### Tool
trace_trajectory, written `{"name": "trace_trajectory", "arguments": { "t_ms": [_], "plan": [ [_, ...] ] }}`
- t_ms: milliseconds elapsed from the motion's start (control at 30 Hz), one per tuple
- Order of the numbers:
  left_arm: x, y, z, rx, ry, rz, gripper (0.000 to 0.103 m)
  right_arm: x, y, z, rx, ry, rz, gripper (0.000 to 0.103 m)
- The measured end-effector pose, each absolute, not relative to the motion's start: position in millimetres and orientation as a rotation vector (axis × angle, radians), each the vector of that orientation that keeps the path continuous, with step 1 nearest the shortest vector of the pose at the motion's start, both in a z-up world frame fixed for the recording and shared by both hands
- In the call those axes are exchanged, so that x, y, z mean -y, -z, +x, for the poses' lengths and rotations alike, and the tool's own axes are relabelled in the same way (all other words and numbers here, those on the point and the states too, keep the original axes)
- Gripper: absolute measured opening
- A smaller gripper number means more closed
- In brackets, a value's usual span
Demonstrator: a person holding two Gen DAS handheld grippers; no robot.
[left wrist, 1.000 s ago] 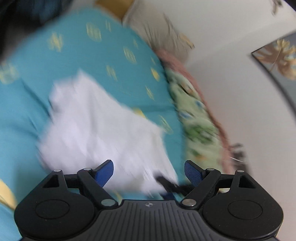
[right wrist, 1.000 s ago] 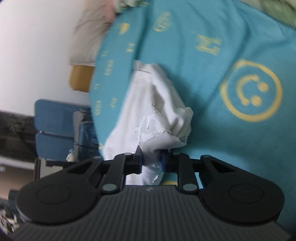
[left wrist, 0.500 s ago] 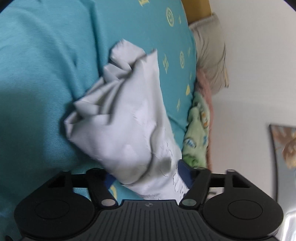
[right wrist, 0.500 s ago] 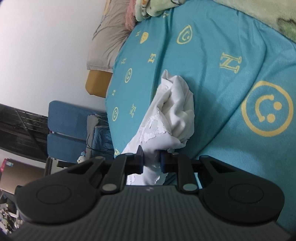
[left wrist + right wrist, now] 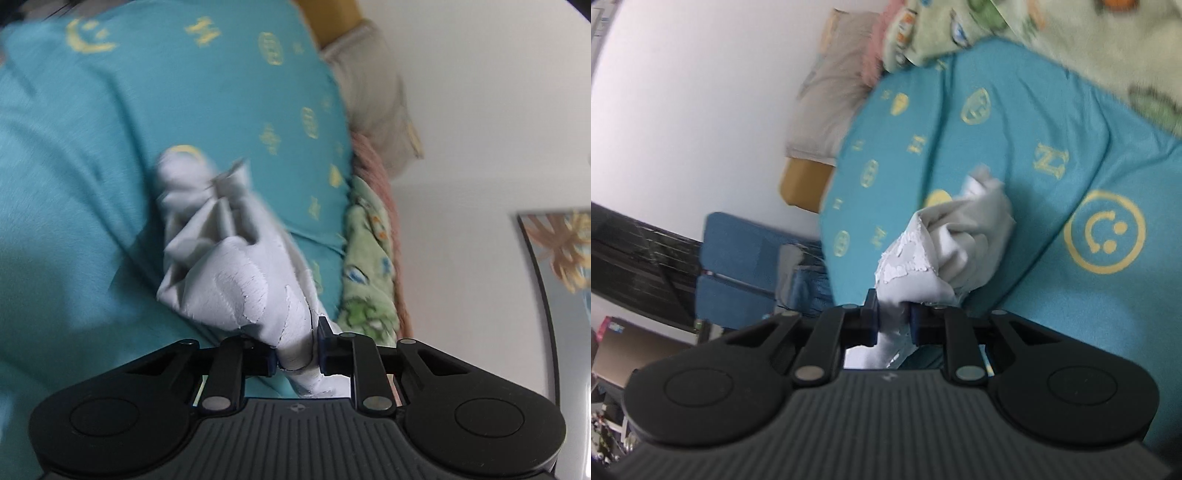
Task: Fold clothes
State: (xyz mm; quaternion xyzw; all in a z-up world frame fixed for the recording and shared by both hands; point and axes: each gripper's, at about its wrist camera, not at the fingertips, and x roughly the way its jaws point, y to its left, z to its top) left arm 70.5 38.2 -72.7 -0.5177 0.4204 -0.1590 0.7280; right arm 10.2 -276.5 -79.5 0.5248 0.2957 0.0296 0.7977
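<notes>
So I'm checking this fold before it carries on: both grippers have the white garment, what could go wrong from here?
The white garment is bunched and crumpled, so it may get folded with creases in. The left gripper and right gripper each pinch a thick wad rather than a clean edge, so layers could slip out. Trailing cloth may drag on the teal bedspread.

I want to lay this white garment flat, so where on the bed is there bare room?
Bare teal sheet lies around the smiley print, right of the white garment. It is crowded along the green blanket and pillow.
</notes>
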Motion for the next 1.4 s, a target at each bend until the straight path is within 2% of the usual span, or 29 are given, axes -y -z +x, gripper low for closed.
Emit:
{"name": "trace_trajectory", "arguments": {
  "t_ms": [267, 500, 667, 867, 933, 1067, 1233, 1300, 1400],
  "plan": [
    [36, -7, 62, -1.059, 0.434, -0.926, 0.021, 337, 37, -45, -0.634, -0.039, 1.175, 0.019],
    [130, -13, 65, -1.13, 0.524, -0.883, 0.021, 429, 12, -48, -0.583, 0.051, 1.172, 0.019],
    [237, -40, 112, -1.095, 0.638, -0.87, 0.021, 509, -31, -28, -0.468, 0.133, 1.105, 0.019],
    [377, -103, 166, -0.929, 0.881, -0.802, 0.022, 590, -117, -21, -0.218, 0.247, 0.863, 0.019],
    [429, -109, 179, -0.882, 0.925, -0.744, 0.025, 606, -135, -24, -0.165, 0.306, 0.768, 0.019],
    [491, -76, 174, -0.932, 0.919, -0.595, 0.029, 624, -113, -34, -0.211, 0.441, 0.687, 0.019],
    [479, 4, 135, -1.102, 0.875, -0.488, 0.028, 633, -30, -64, -0.404, 0.514, 0.815, 0.02],
    [467, 25, 122, -1.105, 0.868, -0.434, 0.028, 627, -1, -78, -0.456, 0.508, 0.858, 0.02],
    [462, 36, 111, -1.085, 0.868, -0.378, 0.032, 620, 7, -89, -0.467, 0.509, 0.864, 0.021]
  ]
}}
